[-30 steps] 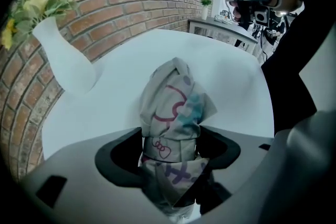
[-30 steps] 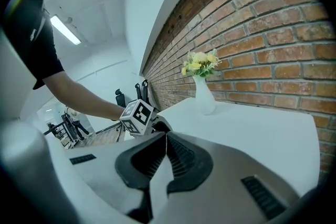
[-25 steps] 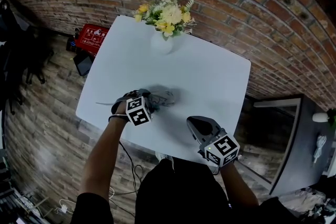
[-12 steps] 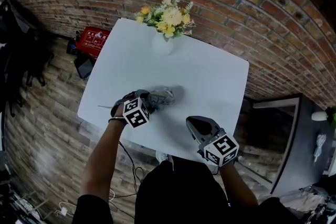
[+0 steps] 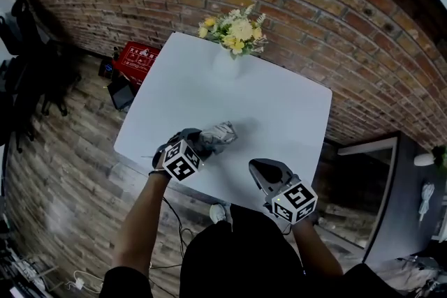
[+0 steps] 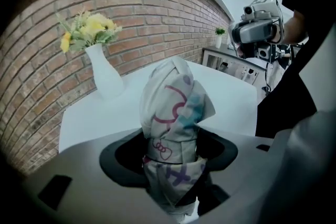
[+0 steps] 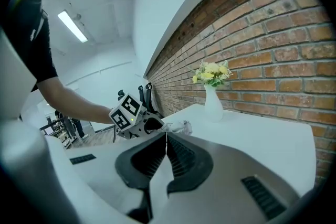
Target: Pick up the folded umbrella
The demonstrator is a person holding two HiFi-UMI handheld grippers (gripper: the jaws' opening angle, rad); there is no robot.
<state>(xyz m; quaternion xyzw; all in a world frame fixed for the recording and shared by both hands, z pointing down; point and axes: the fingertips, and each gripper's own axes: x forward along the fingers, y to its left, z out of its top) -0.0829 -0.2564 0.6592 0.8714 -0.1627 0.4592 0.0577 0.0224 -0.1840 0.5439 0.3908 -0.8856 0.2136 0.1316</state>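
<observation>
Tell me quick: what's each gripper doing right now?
Left gripper: shut on the folded umbrella, jaws having just been closing.
Right gripper: shut, empty.

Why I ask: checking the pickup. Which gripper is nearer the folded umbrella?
Left. The left gripper has just closed its jaws on the umbrella and grips one end. The right gripper, shut and empty, is apart from it, over the table edge on the person's right.

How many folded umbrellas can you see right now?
1. The umbrella is gripped in the left tool, over the near left part of the table. The open tabletop leaves no place for another to hide.
</observation>
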